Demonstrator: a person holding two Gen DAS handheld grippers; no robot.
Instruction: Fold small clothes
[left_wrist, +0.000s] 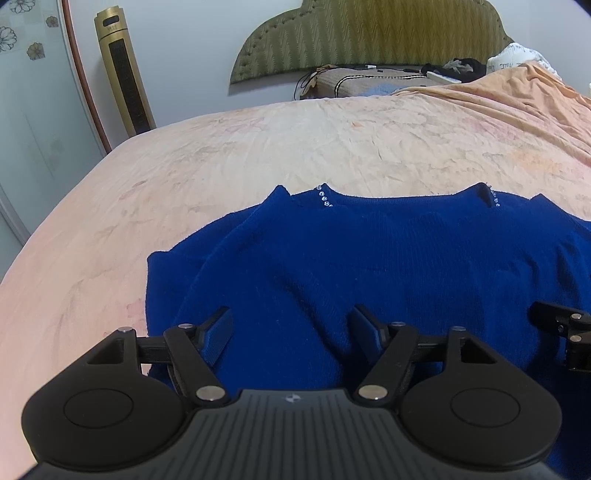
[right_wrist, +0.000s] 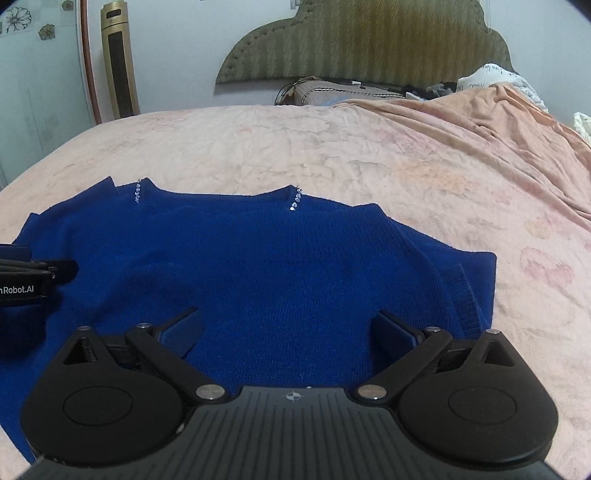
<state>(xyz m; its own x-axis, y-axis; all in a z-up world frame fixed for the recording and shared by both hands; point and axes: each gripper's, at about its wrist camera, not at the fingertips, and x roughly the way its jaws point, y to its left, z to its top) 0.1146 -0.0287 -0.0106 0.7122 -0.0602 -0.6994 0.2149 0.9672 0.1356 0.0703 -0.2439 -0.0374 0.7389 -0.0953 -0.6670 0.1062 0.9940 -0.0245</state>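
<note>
Lying flat on the bed (right_wrist: 369, 147), a blue knit sweater (right_wrist: 258, 266) looks partly folded, sleeves tucked in and neckline farthest away. Left gripper (left_wrist: 291, 332) and right gripper (right_wrist: 288, 332) hover over its near hem, jaws apart, gripping nothing. Remaining folds appear undone.

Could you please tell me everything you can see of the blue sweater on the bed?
The blue sweater is a deep-blue fine knit, lying flat on the peach bedsheet, neckline towards the headboard, sides seemingly folded inward. Small clear beads run in two short rows by the collar. The open left gripper and right gripper hover over its near part, gripping nothing.
</note>
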